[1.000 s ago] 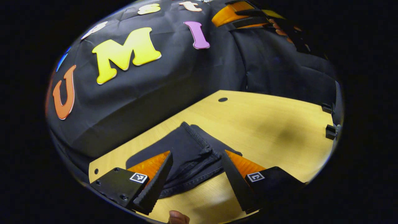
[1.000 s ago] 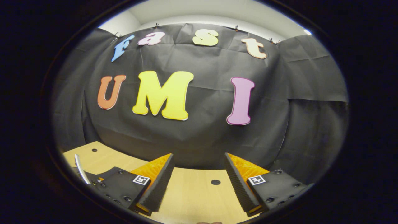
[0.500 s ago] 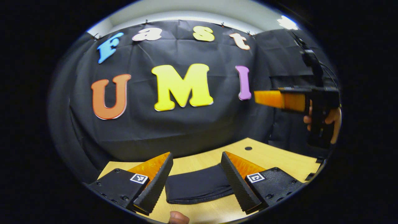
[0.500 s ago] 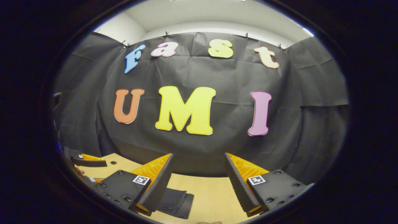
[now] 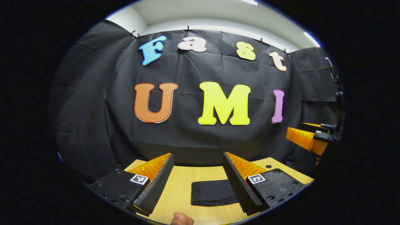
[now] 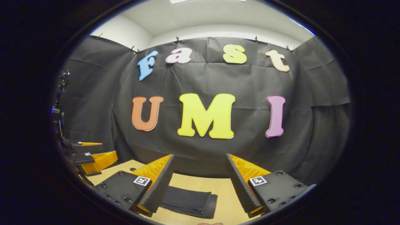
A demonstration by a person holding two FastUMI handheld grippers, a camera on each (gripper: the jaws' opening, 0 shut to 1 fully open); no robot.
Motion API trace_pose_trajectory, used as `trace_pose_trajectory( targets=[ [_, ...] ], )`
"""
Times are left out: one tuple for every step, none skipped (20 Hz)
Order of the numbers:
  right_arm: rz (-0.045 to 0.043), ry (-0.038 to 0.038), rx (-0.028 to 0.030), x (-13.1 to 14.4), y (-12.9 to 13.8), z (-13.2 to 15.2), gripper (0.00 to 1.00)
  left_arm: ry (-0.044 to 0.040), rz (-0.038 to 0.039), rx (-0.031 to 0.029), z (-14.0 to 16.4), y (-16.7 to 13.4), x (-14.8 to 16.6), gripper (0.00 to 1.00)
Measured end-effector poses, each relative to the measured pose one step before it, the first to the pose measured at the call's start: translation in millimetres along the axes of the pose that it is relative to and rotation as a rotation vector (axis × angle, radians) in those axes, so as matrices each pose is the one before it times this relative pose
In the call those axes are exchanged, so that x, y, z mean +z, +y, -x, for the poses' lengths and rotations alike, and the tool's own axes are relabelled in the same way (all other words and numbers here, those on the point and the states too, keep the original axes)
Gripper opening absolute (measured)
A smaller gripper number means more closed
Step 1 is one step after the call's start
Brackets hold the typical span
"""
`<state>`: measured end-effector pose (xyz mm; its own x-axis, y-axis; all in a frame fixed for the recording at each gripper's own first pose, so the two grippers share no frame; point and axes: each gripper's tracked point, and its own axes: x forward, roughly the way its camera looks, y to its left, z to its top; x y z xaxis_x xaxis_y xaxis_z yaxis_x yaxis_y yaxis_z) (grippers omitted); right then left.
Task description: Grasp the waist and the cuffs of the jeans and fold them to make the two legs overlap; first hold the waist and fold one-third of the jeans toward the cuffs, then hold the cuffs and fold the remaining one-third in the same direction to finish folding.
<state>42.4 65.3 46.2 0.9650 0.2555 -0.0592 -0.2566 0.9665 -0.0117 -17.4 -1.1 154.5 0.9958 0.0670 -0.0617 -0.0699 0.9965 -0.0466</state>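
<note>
Dark jeans (image 5: 213, 193) lay folded into a compact flat bundle on the wooden table (image 5: 181, 187), long side running across the left gripper view. Both the left gripper (image 5: 197, 181) and right gripper (image 6: 200, 182) hovered above, fingers spread wide, holding nothing.
</note>
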Motion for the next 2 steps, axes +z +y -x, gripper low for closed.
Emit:
trace_pose_trajectory(
  targets=[
    [-0.00347, -0.00011, 0.00393, 1.60, 2.66, 1.09, 0.99, -0.00171, -0.00359, 0.00596, 0.24, 7.00, 0.74, 0.94],
    [-0.00090, 0.00218, -0.00020, -1.47, 0.61, -0.42, 0.99, -0.00219, -0.00367, 0.00575, 0.58, 4.71, 1.55, 0.99]
  ],
)
